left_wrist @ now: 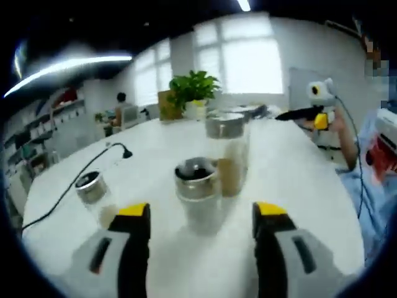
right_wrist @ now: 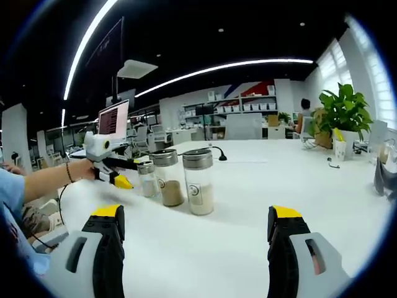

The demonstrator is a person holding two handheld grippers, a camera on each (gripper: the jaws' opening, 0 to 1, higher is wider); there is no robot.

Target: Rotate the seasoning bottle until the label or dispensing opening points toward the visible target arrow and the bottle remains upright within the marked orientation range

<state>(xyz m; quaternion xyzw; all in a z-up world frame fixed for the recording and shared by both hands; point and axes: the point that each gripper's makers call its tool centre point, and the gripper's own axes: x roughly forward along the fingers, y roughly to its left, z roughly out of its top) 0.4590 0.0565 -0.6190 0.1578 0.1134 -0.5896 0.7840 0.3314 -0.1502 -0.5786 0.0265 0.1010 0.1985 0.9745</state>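
Note:
Three clear seasoning bottles with metal lids stand upright on the white table (left_wrist: 310,186). The nearest bottle (left_wrist: 197,189) stands just beyond my left gripper (left_wrist: 201,211), which is open with nothing between its jaws. A taller bottle (left_wrist: 229,155) with brown seasoning stands behind it, and a smaller bottle (left_wrist: 93,189) is off to the left. In the right gripper view the same bottles stand in a row: a pale-filled one (right_wrist: 200,180), a brown-filled one (right_wrist: 167,177) and a small one (right_wrist: 147,178). My right gripper (right_wrist: 197,217) is open, well short of them. The left gripper (right_wrist: 124,172) comes in beside the small bottle.
A black cable (left_wrist: 74,186) runs across the table's left side. A potted plant (left_wrist: 193,90) stands at the far edge. The right gripper (left_wrist: 304,114), held in a hand, hovers over the table's right side. A seated person (left_wrist: 121,108), shelves and a monitor (right_wrist: 113,121) lie beyond.

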